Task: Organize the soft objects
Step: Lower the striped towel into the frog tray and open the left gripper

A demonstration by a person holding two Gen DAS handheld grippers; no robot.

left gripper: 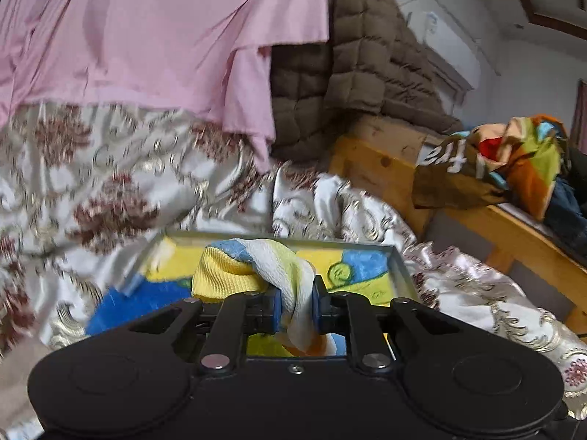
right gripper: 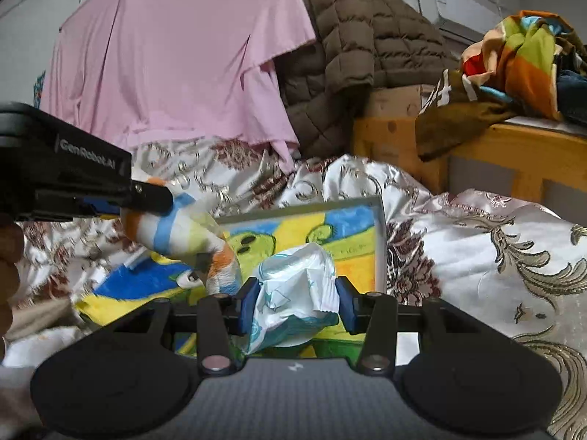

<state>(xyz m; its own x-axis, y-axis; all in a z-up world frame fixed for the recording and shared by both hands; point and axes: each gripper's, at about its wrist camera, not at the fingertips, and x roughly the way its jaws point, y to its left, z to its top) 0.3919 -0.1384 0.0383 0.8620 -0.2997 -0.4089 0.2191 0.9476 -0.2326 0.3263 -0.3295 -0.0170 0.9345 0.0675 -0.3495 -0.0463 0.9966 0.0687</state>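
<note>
My left gripper (left gripper: 296, 302) is shut on a striped yellow, white, blue and orange cloth (left gripper: 234, 271), which bunches ahead of the pads and hangs below them. Under it lies a grey-rimmed tray (left gripper: 367, 247) with a bright yellow, blue and green cartoon lining. In the right wrist view my right gripper (right gripper: 295, 300) is shut on a crumpled white and teal plastic packet (right gripper: 297, 271) above the same tray (right gripper: 379, 242). The left gripper (right gripper: 154, 201) reaches in from the left there, and the striped cloth (right gripper: 176, 227) droops from it towards the tray.
The tray rests on a silvery floral bedspread (left gripper: 110, 183). Behind hang a pink sheet (left gripper: 146, 36) and a brown quilted jacket (left gripper: 348, 73). A wooden frame (left gripper: 385, 168) at the right carries a heap of multicoloured cloth (left gripper: 513, 161). A hand (right gripper: 7, 256) shows at the left edge.
</note>
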